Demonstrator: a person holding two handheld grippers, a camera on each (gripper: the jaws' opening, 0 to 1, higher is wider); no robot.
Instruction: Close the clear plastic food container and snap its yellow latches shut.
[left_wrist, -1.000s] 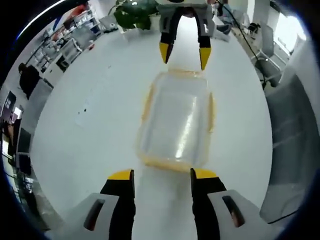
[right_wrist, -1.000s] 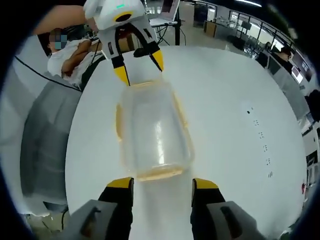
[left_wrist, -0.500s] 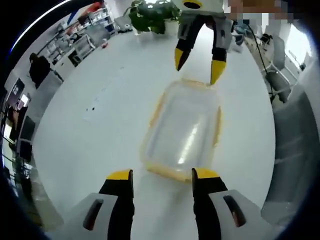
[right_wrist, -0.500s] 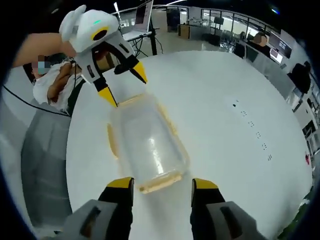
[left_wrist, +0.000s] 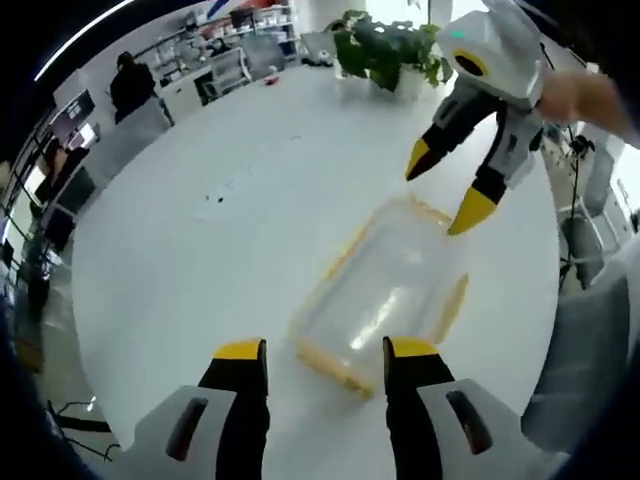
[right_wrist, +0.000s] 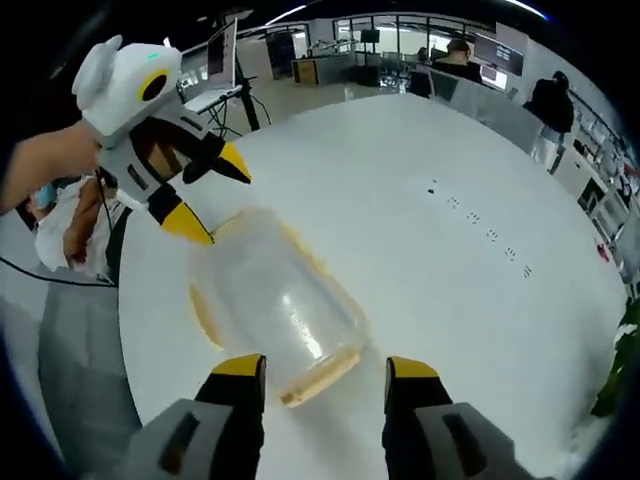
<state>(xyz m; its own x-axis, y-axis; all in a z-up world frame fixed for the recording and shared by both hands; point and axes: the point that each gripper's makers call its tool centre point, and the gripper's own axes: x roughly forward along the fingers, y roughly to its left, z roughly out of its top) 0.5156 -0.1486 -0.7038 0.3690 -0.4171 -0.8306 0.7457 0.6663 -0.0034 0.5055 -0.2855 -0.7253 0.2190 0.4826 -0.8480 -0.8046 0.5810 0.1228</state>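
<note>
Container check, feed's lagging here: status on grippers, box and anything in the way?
Left gripper and right gripper open, one at each end of the container, holding nothing. Lid on; yellow latches look unsnapped. White table around it bare.

Latch state on the clear container (left_wrist: 385, 295) (yellow edges blurred) beyond telling.
</note>
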